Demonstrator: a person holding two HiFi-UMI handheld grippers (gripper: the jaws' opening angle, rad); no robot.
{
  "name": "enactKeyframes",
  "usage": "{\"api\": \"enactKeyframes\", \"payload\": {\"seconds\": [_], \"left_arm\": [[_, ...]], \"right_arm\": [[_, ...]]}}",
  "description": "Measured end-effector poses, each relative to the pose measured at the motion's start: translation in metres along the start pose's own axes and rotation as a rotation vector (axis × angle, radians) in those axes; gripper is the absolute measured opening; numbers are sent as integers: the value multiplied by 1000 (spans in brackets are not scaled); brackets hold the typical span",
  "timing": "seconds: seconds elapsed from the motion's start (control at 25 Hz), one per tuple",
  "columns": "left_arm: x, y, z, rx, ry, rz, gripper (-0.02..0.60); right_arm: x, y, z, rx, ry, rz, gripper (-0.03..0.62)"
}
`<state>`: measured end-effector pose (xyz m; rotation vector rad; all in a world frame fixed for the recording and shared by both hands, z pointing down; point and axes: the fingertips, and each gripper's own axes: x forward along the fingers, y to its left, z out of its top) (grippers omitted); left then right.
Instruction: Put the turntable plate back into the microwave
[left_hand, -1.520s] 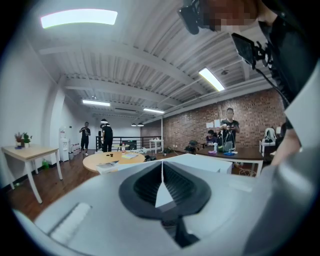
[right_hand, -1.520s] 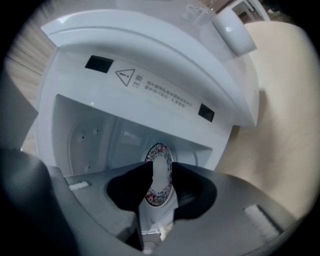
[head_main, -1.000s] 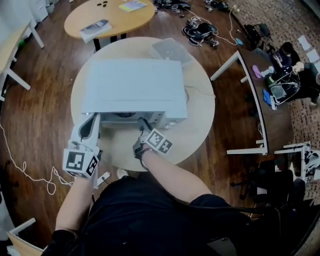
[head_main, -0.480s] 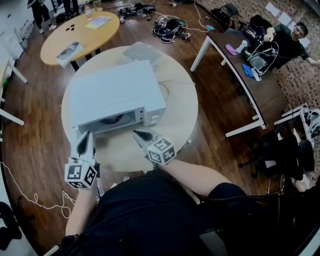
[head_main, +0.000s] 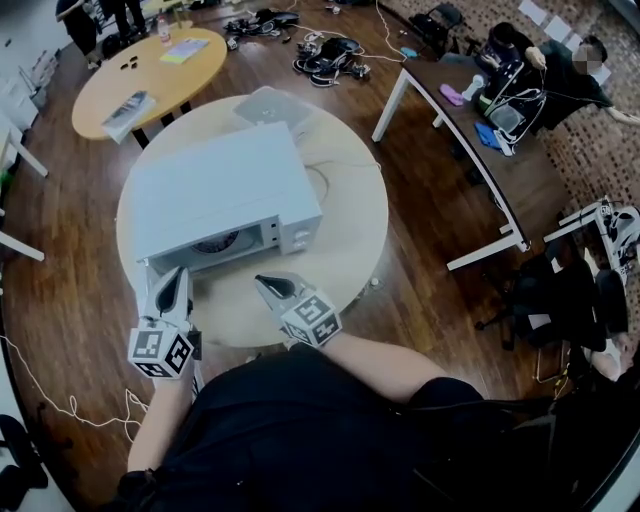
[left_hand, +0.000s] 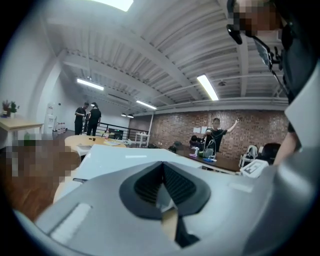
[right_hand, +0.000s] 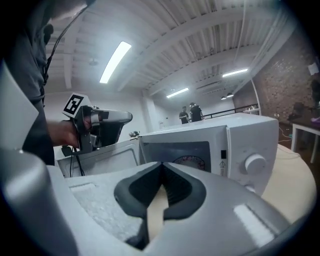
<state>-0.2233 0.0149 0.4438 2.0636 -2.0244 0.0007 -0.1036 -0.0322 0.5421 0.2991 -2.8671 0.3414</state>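
Turntable plate (right_hand: 192, 160) lies inside the microwave (head_main: 225, 190) cavity, with left gripper (head_main: 175, 275) and right gripper (head_main: 263, 282) both closed, empty, just before the microwave; judged best: confirm the plate sits level, then nudge the open door (right_hand: 102, 159) gently shut.

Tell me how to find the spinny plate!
Find the big pale round table with the white microwave on it. The microwave's door is open, and the round plate lies inside; its dark pattern stands out from the plain white box.
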Motion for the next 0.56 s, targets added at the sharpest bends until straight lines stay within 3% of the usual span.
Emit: {"api": "enactKeyframes", "payload": {"seconds": [0.56], "left_arm": [[11, -2, -5, -16, 3, -1, 5]], "right_arm": [[3, -19, 19, 7, -41, -31, 2]]}}
